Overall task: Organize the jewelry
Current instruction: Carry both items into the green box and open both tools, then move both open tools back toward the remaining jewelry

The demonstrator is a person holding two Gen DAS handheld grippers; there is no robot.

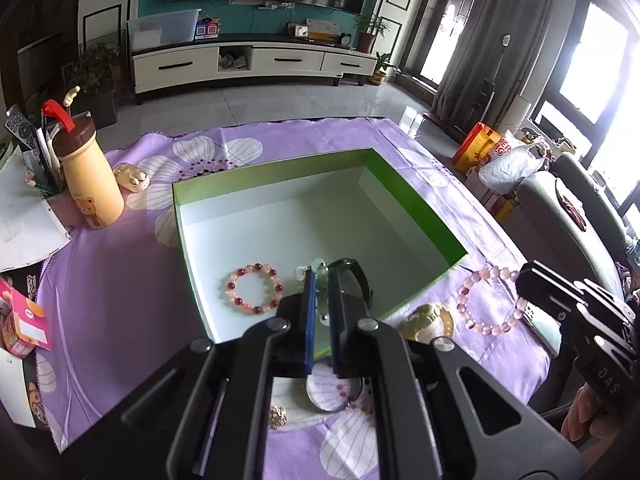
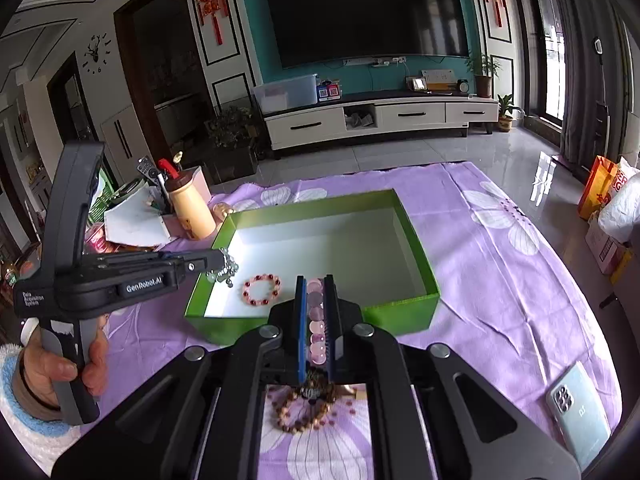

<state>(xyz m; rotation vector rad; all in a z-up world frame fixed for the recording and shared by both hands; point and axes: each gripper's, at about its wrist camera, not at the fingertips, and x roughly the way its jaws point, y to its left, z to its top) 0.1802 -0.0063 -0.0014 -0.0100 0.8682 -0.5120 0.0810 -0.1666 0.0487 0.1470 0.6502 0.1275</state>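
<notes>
A green box (image 1: 416, 216) with a white inside stands open on the purple flowered cloth; it also shows in the right wrist view (image 2: 416, 304). A red and peach bead bracelet (image 1: 254, 289) (image 2: 262, 289) lies inside it. My left gripper (image 1: 320, 280) (image 2: 220, 266) is shut on a silvery-green beaded piece (image 2: 225, 270) and holds it over the box's near left corner. My right gripper (image 2: 315, 292) is shut on a pink bead bracelet (image 2: 316, 320) just in front of the box; its loop (image 1: 492, 300) hangs to the box's right in the left wrist view.
A brown bead bracelet (image 2: 304, 408), a gold brooch (image 1: 277, 416), a ring-shaped piece (image 1: 332, 394) and a pale green and gold piece (image 1: 426, 320) lie on the cloth. A tan bottle (image 1: 92, 184) stands left. A phone (image 2: 580, 412) lies right.
</notes>
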